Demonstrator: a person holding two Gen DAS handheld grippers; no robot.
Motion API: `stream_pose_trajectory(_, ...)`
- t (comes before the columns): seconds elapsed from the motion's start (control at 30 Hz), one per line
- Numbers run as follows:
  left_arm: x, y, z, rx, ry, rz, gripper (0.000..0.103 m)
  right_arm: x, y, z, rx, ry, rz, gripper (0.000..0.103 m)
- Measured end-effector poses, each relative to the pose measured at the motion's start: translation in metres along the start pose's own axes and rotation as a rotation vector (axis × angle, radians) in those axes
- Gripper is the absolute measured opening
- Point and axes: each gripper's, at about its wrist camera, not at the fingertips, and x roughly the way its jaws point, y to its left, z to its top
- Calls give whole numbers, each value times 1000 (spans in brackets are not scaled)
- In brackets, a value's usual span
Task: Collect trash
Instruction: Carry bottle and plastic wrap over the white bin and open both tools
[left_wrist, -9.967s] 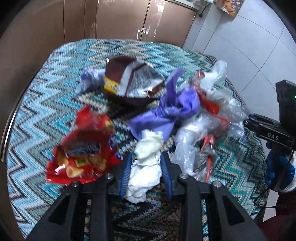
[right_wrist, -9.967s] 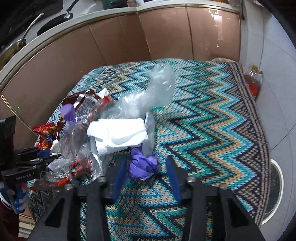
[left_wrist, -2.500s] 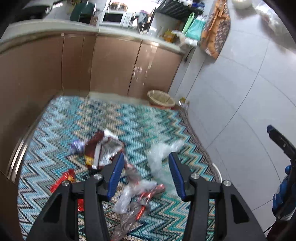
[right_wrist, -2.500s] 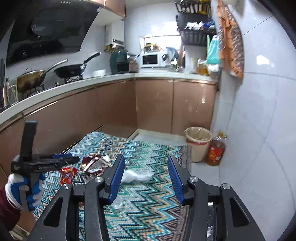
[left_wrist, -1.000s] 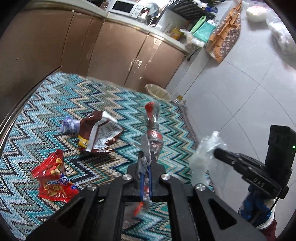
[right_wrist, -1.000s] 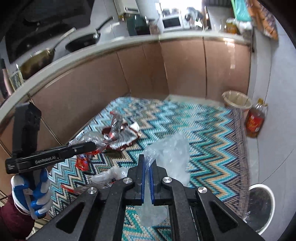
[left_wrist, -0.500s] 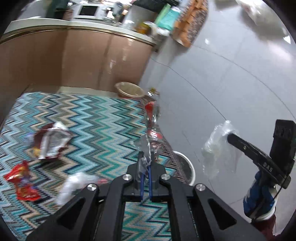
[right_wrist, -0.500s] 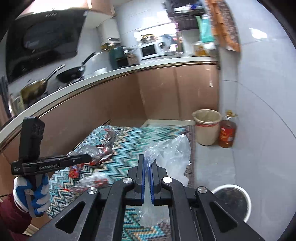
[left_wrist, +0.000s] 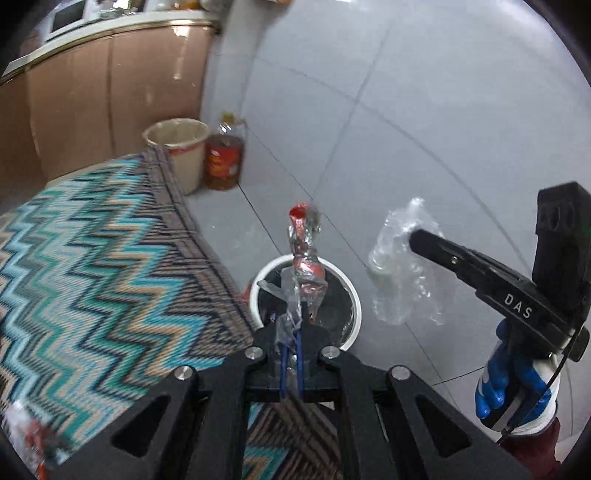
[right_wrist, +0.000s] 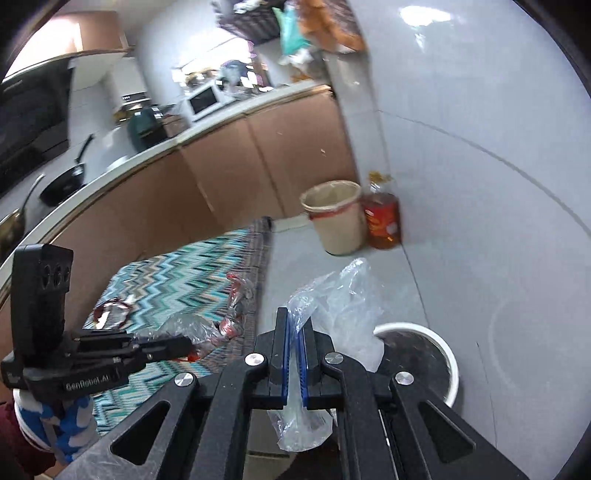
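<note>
My left gripper (left_wrist: 291, 325) is shut on a clear plastic wrapper with red print (left_wrist: 304, 258), which sticks up from its blue pads over a white-rimmed bin (left_wrist: 354, 291) with a dark liner. In the right wrist view my right gripper (right_wrist: 293, 332) is shut on a crumpled clear plastic bag (right_wrist: 343, 306), held just left of the same bin (right_wrist: 448, 354). The right gripper (left_wrist: 417, 236) and its bag (left_wrist: 399, 280) show to the right of the bin in the left wrist view. The left gripper (right_wrist: 184, 345) with its wrapper (right_wrist: 221, 325) shows at the left of the right wrist view.
A zigzag rug (left_wrist: 92, 266) covers the floor at left, with a brown wrapper (right_wrist: 110, 312) and a blurred red scrap (left_wrist: 29, 435) on it. A beige waste basket (left_wrist: 181, 155) and an oil bottle (left_wrist: 223, 158) stand by brown cabinets (right_wrist: 229, 184). A grey tiled wall (left_wrist: 406, 110) fills the right.
Both grippers have swung right, away from the rug, with their trash still gripped. The white-rimmed bin has come close under them and most rug litter has left view.
</note>
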Motion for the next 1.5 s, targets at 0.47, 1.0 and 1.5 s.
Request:
stream_pose_trajectory(0.47,119,-41,19,36,132,31,3,54,-95,-16,162,74,-60,5)
stream_pose_trajectory(1.0,168,-53,18,71,173,77,5,97,-133,-35,209,153,-122,7)
stream_pose_trajectory(1.5,162,-68,18,60,173,-18,35,62,-132,-35,236,109,-218,37)
